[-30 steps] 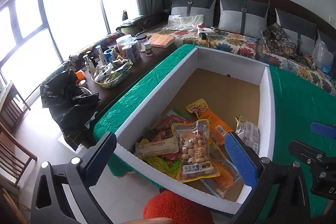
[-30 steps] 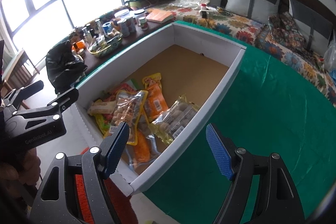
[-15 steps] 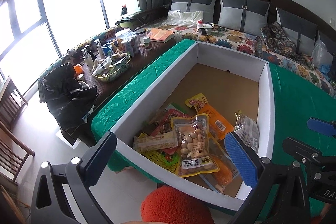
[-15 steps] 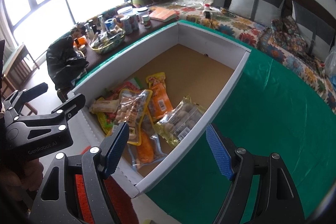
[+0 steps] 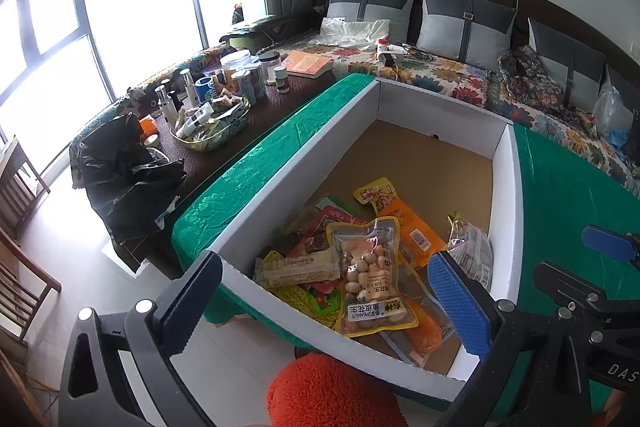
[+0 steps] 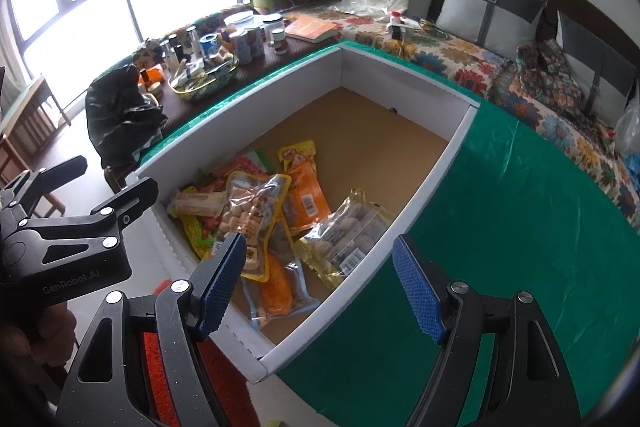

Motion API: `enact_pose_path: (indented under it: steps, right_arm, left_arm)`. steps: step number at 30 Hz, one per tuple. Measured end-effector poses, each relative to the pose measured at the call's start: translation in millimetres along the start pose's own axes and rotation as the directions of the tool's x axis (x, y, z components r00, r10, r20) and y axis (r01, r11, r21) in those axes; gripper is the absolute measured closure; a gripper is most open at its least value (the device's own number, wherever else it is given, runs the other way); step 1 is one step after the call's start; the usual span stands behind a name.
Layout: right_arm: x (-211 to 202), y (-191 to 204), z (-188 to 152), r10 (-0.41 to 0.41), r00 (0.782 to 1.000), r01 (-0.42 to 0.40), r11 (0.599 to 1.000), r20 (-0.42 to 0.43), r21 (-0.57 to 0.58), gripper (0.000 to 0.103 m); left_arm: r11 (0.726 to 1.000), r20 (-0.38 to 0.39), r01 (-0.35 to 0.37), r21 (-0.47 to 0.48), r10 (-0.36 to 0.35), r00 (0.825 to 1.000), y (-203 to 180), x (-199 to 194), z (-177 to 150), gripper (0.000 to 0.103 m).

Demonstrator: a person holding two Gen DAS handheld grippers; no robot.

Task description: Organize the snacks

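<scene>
Both the left gripper (image 5: 326,301) and right gripper (image 6: 320,285) gaped wide, holding nothing. Snack packets, a peanut bag (image 5: 370,281) topmost, lay at frame center inside the white-walled cardboard box (image 5: 508,195) on the green tablecloth (image 6: 520,227).

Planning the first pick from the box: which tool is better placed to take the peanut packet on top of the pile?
Left, probably. The left tool is open and the peanut packet lies between its fingers' line of sight; the right tool is also open but frames the box wall and green cloth.

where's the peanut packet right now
In both wrist views the peanut packet lies on top of the snack pile at the near end of the white box, left of the orange packet.
</scene>
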State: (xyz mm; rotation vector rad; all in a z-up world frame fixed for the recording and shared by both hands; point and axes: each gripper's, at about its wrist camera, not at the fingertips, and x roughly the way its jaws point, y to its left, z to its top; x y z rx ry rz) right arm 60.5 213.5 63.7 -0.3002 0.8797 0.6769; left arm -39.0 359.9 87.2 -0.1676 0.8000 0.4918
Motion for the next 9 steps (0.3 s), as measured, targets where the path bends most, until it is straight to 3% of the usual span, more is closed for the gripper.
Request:
enact_pose_path:
  steps: [9]
  right_arm:
    - [3.3,0.0,-0.9,0.004,1.000,-0.004,1.000,-0.007,0.005,0.024]
  left_arm:
    - [1.000,-0.005,0.015,-0.019,-0.015,1.000,1.4,2.4,-3.0,0.000]
